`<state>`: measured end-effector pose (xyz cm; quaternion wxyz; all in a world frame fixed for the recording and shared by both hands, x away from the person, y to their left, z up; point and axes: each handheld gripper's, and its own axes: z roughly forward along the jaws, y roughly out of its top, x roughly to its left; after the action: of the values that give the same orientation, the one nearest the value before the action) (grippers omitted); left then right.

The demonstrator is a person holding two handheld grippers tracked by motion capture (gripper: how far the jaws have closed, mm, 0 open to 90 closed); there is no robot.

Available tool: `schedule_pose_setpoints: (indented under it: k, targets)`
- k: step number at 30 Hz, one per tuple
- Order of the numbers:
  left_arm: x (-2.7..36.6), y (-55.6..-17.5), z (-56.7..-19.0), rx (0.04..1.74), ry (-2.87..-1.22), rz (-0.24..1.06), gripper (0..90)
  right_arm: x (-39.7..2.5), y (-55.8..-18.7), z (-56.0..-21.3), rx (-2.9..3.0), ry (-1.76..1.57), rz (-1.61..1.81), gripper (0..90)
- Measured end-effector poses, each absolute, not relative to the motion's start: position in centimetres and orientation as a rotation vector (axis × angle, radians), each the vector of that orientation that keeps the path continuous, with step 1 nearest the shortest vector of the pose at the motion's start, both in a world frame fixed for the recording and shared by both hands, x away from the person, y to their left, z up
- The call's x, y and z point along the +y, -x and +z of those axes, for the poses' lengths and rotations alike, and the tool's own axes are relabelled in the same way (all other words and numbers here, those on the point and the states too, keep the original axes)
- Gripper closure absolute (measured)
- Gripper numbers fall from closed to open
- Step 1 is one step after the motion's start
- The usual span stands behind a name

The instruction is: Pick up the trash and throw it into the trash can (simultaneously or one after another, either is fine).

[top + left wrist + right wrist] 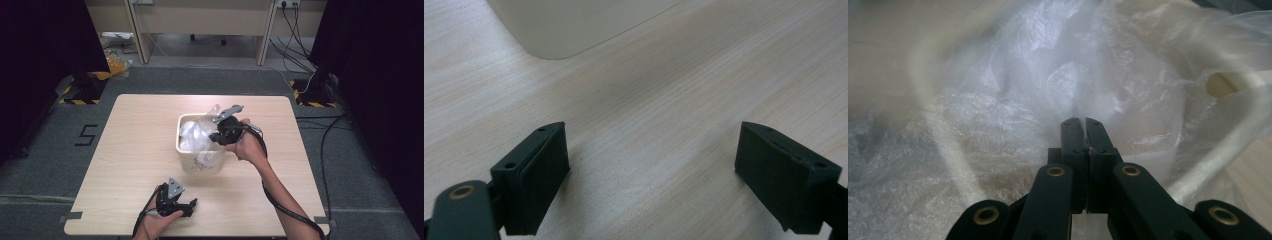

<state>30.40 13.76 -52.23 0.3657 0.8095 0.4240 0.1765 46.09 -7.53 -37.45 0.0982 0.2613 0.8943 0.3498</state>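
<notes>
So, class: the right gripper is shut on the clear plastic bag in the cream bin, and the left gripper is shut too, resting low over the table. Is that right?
Not quite. The left gripper is open: the left gripper view shows its jaws wide apart over bare table. The right gripper is indeed shut on the plastic bag in the bin.

From where I stand, the one thing I can read is a black figure 5 (85, 135) marked on the grey floor (45, 165) just left of the table (125, 150). Yellow-and-black hazard stripes (80, 101) edge the stand bases on the floor at both far corners. Neither of my gripper views carries any lettering or brand I can make out.
</notes>
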Motion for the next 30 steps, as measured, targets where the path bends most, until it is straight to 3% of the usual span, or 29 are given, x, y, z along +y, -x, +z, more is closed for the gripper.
schedule_pose_setpoints:
  k: [17, 22, 27, 30]
  targets:
    - [13.8, -30.4, -52.2, 1.090, -2.082, 0.453, 13.2, -6.5, -47.2, -39.3, 2.800, -0.776, 0.897, 88.6]
    - [13.8, -30.4, -52.2, 1.090, -2.081, 0.453, 13.2, -6.1, -47.5, -39.1, 2.832, -0.774, 0.847, 78.9]
    - [13.8, -30.4, -52.2, 1.089, -2.078, 0.453, 13.3, -6.6, -47.2, -38.4, 2.800, -0.783, 0.936, 59.9]
    - [13.8, -30.4, -52.2, 1.089, -2.078, 0.453, 13.3, -7.1, -47.0, -37.8, 2.768, -0.786, 0.980, 57.4]
